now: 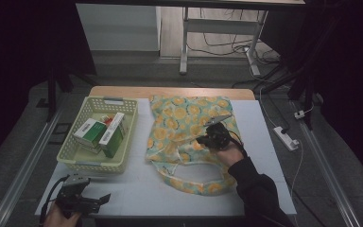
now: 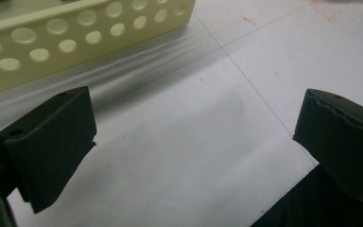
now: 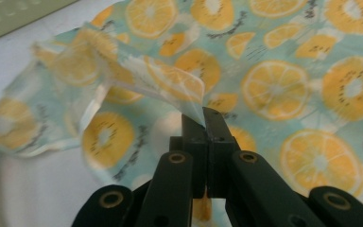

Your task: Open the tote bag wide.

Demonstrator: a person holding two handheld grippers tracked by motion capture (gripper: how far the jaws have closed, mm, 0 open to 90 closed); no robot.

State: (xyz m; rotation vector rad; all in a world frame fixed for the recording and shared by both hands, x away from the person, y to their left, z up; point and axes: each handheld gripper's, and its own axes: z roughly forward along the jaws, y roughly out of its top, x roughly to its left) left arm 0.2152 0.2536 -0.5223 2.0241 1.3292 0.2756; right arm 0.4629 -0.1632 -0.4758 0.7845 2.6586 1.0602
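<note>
At the far left my left gripper [image 1: 92, 201] rests low at the near edge of the white table [image 1: 137, 189], its jaws spread wide with nothing between them. Its own view adds what the high view cannot: the round holes in the wall of the cream basket [image 2: 75, 33], just ahead and to the left of the jaws, and faint red marks on the tabletop farther off. From above, that basket holds green-and-white boxes [image 1: 101, 132]; their print is too small for me to read. To the right, my right gripper [image 1: 207, 140] sits over the fruit-print bag [image 1: 184, 123]. Its own view shows the jaws pressed together, pinching a raised fold of that bag [image 3: 160, 80], patterned with orange and kiwi slices.
</note>
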